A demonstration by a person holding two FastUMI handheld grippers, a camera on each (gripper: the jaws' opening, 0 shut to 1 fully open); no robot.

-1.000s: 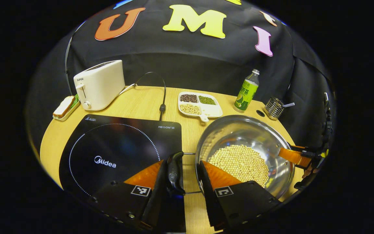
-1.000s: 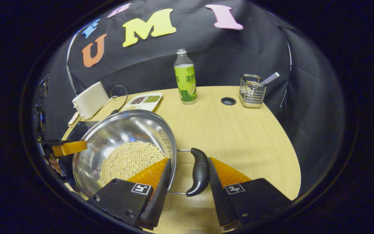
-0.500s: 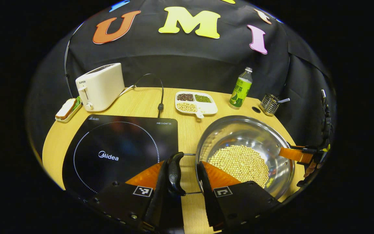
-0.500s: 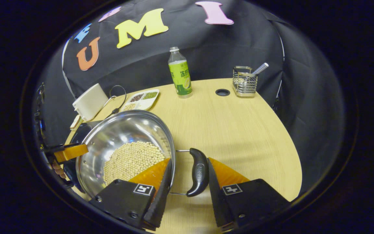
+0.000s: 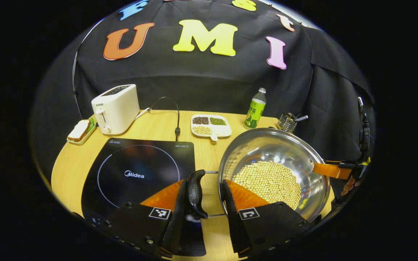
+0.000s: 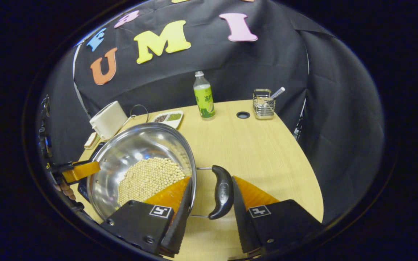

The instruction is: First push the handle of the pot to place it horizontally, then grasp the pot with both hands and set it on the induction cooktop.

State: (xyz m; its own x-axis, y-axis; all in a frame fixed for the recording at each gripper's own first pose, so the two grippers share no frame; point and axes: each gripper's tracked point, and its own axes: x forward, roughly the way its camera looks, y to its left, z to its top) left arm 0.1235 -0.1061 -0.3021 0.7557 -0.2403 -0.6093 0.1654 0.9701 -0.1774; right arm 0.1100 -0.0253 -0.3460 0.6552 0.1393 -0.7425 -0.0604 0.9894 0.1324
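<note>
Pot [image 5: 274,170] has risen off surface [image 5: 151,125] since before; both tongs [image 5: 202,192] [image 6: 209,194] clamped on handles [image 5: 194,194] [image 6: 221,192]. Carry step; next: shift toward cooktop [image 5: 136,170] at 9 o'clock, level.

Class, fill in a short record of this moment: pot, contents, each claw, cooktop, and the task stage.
pot: steel pot, held at both side handles
contents: pale beans
left claw: left claw straddling the pot rim, black handle between its fingers
right claw: right claw straddling the opposite rim, black handle between its fingers
cooktop: black induction cooktop, beside the pot
stage: pot not yet on cooktop
</note>
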